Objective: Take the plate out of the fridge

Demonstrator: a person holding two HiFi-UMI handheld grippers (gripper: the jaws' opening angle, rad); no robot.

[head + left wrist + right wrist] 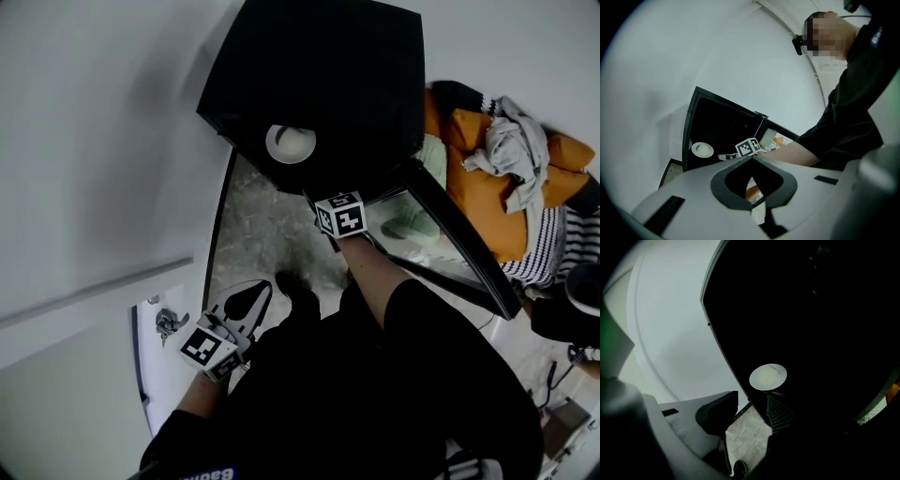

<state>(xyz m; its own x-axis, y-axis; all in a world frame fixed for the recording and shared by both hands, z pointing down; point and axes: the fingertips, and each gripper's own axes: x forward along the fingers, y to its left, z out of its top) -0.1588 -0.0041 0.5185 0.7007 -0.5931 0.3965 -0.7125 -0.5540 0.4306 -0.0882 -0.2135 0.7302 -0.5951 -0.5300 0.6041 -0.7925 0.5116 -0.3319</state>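
Head view puts the white plate inside the open black fridge, so the right tongs, spread and empty near it, should straddle its near rim level before clenching; the left tongs hang clenched, empty.

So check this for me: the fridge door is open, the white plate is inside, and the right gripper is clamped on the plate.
Not clamped. The right gripper view shows the right gripper with jaws apart, short of the plate and not touching it. The rest holds: fridge door open, white plate inside.
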